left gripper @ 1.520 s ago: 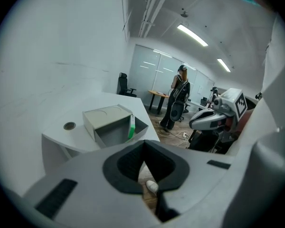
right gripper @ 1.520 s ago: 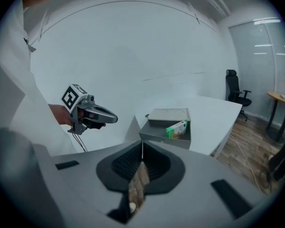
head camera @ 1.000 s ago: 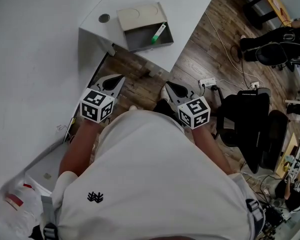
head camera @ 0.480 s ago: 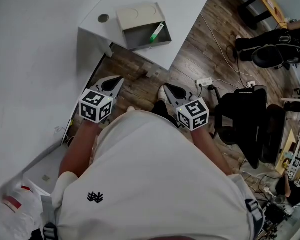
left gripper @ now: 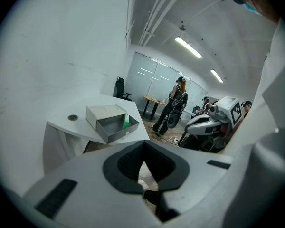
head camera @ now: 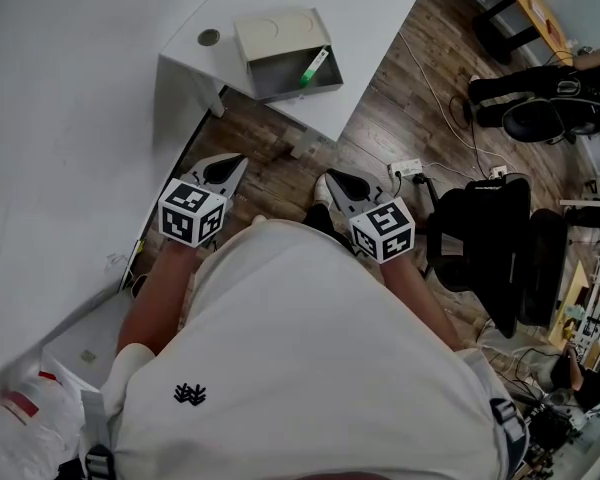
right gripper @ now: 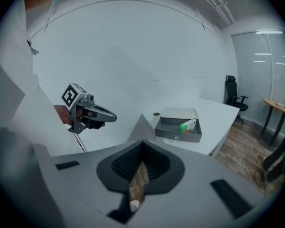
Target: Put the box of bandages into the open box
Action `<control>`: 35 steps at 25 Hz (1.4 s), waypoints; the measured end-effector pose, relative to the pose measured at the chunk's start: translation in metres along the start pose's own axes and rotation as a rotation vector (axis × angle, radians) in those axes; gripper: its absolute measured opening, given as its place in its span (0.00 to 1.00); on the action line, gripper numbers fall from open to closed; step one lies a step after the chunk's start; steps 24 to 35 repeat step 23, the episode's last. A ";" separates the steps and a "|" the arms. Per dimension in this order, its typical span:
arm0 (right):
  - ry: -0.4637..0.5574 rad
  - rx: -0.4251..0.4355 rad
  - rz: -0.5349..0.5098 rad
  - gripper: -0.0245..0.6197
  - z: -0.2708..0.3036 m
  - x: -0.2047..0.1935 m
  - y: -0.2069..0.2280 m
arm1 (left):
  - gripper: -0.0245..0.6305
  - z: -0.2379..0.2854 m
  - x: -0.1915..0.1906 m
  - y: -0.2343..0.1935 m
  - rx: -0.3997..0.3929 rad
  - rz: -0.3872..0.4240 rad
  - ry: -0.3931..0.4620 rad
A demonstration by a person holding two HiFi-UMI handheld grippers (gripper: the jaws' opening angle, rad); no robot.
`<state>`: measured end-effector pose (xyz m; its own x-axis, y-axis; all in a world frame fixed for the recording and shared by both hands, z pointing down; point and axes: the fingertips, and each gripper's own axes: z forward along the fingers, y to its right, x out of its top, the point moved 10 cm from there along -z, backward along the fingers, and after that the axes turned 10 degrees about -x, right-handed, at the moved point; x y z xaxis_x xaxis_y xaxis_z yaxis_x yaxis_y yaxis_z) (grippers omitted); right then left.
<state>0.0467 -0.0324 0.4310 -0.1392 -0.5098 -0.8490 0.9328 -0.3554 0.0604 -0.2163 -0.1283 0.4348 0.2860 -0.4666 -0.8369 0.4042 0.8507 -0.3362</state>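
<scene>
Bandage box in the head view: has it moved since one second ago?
No. The bandage box still lies at the right end inside the open box, and this box keeps its place beside the round hole in the table.

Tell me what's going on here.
A person holds a gripper in each hand, close to the body and well short of the white table. The left gripper and the right gripper are both shut with nothing between their jaws. On the table sits the open grey box, and the green-and-white box of bandages already lies inside it, tilted against one side. Neither gripper touches either box.
</scene>
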 end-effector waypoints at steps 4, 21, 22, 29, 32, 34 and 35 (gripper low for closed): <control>-0.005 0.004 -0.004 0.05 0.001 -0.001 -0.002 | 0.05 -0.001 -0.002 0.001 0.000 -0.004 -0.002; -0.034 0.004 0.036 0.05 -0.001 -0.014 0.023 | 0.05 0.029 0.003 -0.001 -0.002 -0.022 -0.048; -0.035 0.004 0.036 0.05 0.000 -0.014 0.028 | 0.05 0.034 0.005 0.000 -0.001 -0.025 -0.047; -0.035 0.004 0.035 0.05 0.000 -0.014 0.033 | 0.05 0.039 0.007 0.000 -0.001 -0.027 -0.047; -0.035 0.004 0.035 0.05 0.000 -0.014 0.033 | 0.05 0.039 0.007 0.000 -0.001 -0.027 -0.047; -0.035 0.004 0.035 0.05 0.000 -0.014 0.033 | 0.05 0.039 0.007 0.000 -0.001 -0.027 -0.047; -0.035 0.004 0.035 0.05 0.000 -0.014 0.033 | 0.05 0.039 0.007 0.000 -0.001 -0.027 -0.047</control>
